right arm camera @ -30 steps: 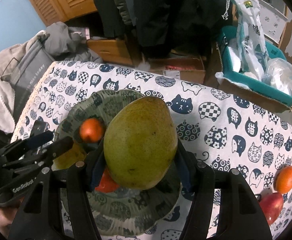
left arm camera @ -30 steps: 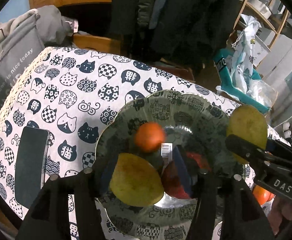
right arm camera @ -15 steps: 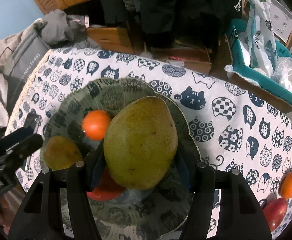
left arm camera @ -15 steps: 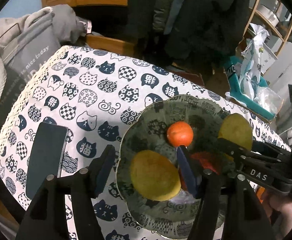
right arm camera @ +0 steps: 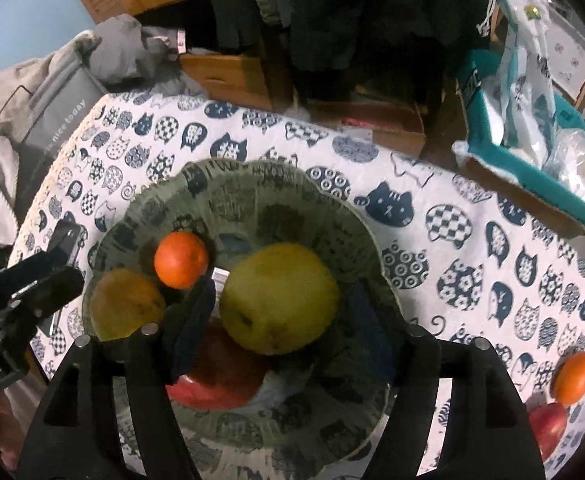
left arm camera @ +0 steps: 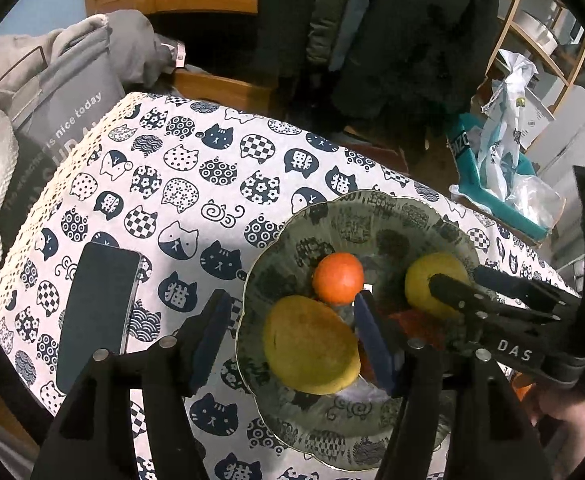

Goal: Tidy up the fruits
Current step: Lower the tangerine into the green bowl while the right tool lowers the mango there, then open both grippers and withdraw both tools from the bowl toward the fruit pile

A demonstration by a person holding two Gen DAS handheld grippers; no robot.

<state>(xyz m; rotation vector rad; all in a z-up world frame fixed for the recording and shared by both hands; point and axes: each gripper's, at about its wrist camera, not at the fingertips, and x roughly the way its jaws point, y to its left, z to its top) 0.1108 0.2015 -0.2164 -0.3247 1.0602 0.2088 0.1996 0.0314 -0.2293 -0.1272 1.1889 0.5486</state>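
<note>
A patterned bowl (right arm camera: 292, 188) (left arm camera: 376, 208) holds an orange (right arm camera: 180, 260) (left arm camera: 338, 278), a yellow-orange mango (right arm camera: 126, 304) (left arm camera: 310, 350), a red apple (right arm camera: 216, 376) and a green-yellow mango (right arm camera: 278, 296) (left arm camera: 432, 282). My right gripper (right arm camera: 280, 320) is open with its fingers apart on either side of the green-yellow mango, which sits in the bowl. My left gripper (left arm camera: 292, 332) is open and empty above the bowl's left rim, near the yellow-orange mango. A second orange (right arm camera: 574, 378) and red apple (right arm camera: 546, 426) lie on the cloth at right.
A dark phone (left arm camera: 96, 312) lies on the cat-print tablecloth (left arm camera: 180, 184) left of the bowl. A grey bag (left arm camera: 56, 116) hangs past the table's left edge. A teal box with plastic bags (right arm camera: 532, 128) and wooden crates stand behind the table.
My right gripper lowered the green-yellow mango into the bowl and opened, letting it go. My left gripper drew back to the left, away from the yellow-orange mango.
</note>
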